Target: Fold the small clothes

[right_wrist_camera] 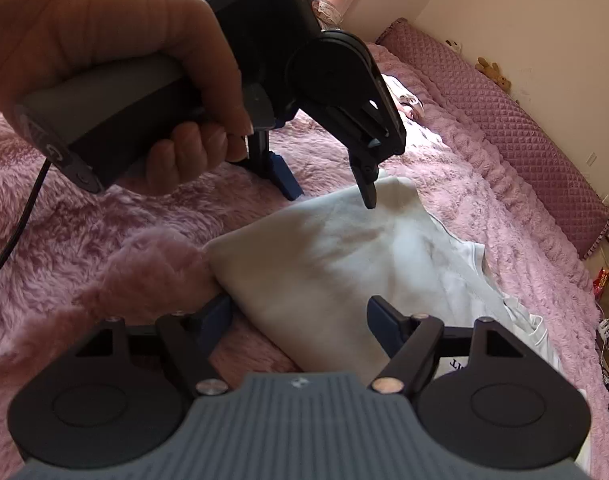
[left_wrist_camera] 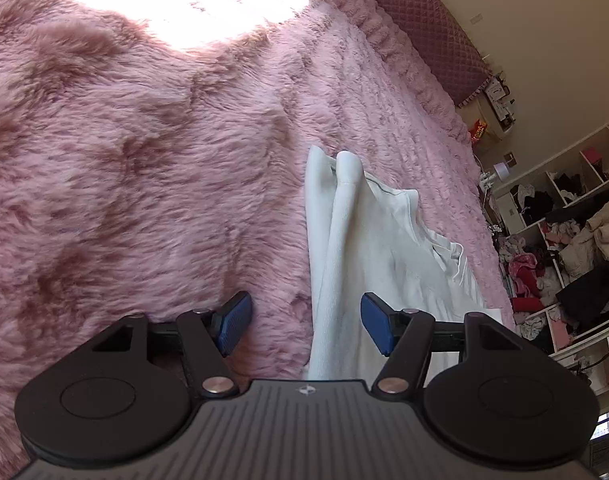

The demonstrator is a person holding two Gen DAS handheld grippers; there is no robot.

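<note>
A small white garment point(left_wrist_camera: 368, 248) lies partly folded on a pink fluffy blanket point(left_wrist_camera: 144, 160). In the left wrist view my left gripper point(left_wrist_camera: 306, 322) is open, its jaws astride the garment's near left edge and a raised fold. In the right wrist view the garment point(right_wrist_camera: 344, 264) lies ahead with a folded-over corner. My right gripper point(right_wrist_camera: 296, 320) is open, its jaws on either side of the garment's near corner. The left gripper point(right_wrist_camera: 330, 192) shows there from the side, held in a hand point(right_wrist_camera: 104, 48), open, one fingertip point(right_wrist_camera: 367, 196) touching the garment's far corner.
The bed has a quilted mauve headboard cushion point(right_wrist_camera: 524, 128) along the wall. Open shelves stuffed with clothes point(left_wrist_camera: 564, 240) stand beyond the bed's edge. A cluttered bedside surface point(left_wrist_camera: 496, 112) is near the headboard. A black cable point(right_wrist_camera: 12, 232) hangs from the left gripper's handle.
</note>
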